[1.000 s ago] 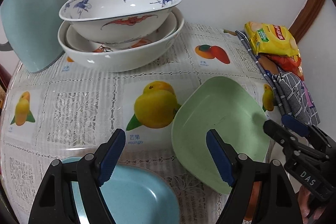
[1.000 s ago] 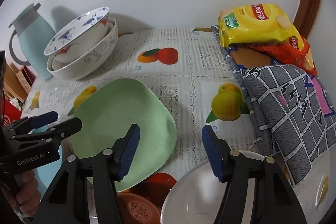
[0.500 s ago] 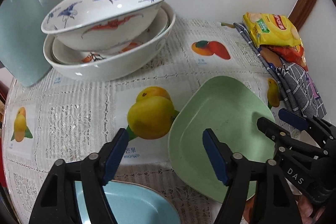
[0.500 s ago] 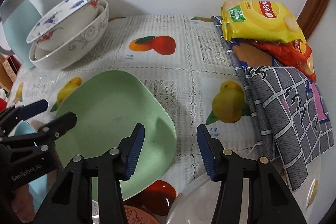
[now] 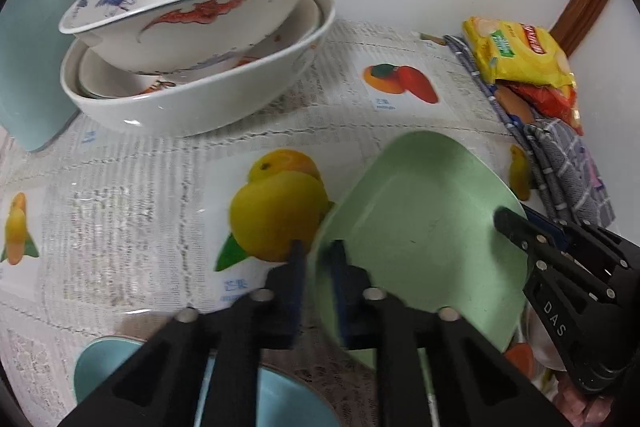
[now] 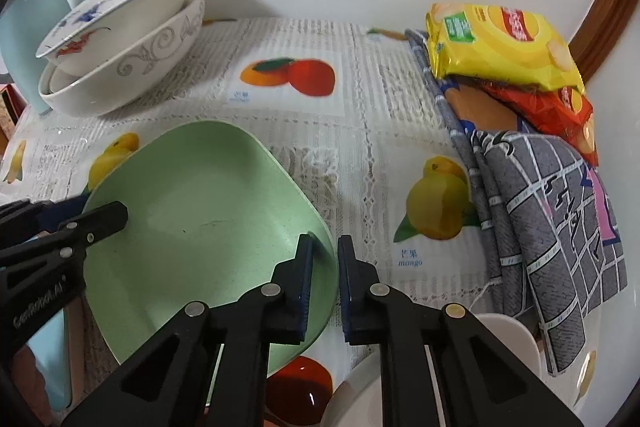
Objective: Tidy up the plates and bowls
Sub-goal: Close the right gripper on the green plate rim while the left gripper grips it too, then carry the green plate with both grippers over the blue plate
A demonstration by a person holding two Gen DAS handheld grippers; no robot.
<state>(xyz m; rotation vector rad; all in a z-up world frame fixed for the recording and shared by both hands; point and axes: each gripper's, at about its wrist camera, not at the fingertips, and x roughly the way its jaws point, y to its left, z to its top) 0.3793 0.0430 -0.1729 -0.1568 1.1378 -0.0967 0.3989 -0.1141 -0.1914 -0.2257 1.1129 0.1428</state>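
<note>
Lacy fruit-print tablecloth against a plain white wall. The smooth, squarish green plate sits at center; both tongs just clamped its rim, left gripper at its 9 o'clock edge, right gripper at 3. Glossy stacked bowls at 11.

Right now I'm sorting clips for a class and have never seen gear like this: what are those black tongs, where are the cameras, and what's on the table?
No robot arm here: a person holds a two-finger gripper in each hand, each with a fisheye camera looking along its fingers. One picture comes from the left gripper, the other from the right gripper. Both have just closed on opposite rims of the green plate. On the fruit-print tablecloth also sit stacked white bowls, a pale blue jug, a blue plate, snack bags and a folded grey cloth.
</note>
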